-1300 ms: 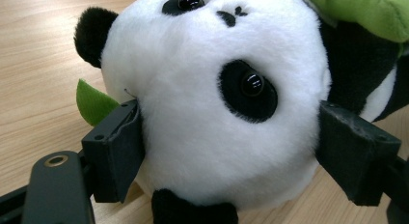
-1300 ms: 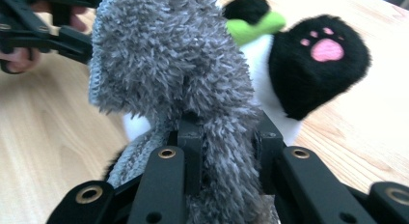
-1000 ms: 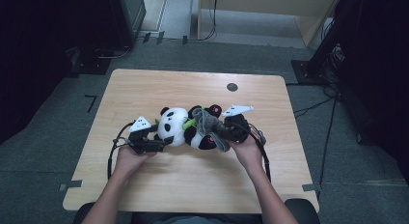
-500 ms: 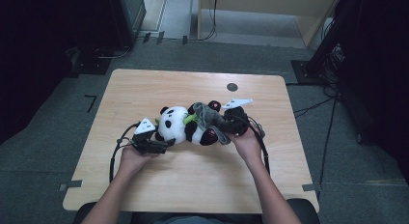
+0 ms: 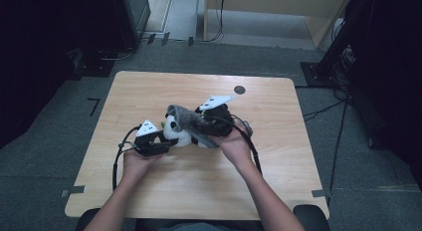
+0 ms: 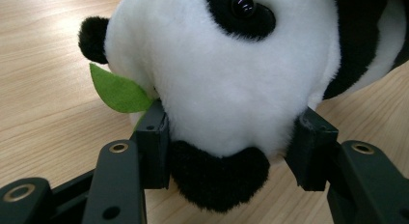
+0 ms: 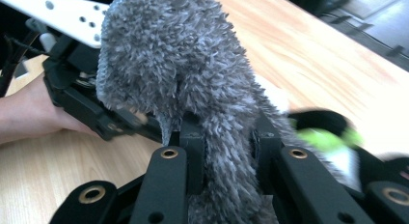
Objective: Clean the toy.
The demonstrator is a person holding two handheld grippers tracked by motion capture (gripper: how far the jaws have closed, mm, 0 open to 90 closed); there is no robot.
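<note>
The grey fuzzy cloth point(image 5: 188, 119) hides much of the panda toy point(image 5: 180, 136).

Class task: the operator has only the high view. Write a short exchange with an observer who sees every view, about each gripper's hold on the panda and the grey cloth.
Operator: From above I can't judge the left gripper. Is it on the panda?
Observer: Yes. The left gripper has just been closing, and its fingers now press both sides of the panda at its head.
Operator: And the right gripper?
Observer: The right gripper has its fingers pinched on a fold of the grey cloth.
</note>
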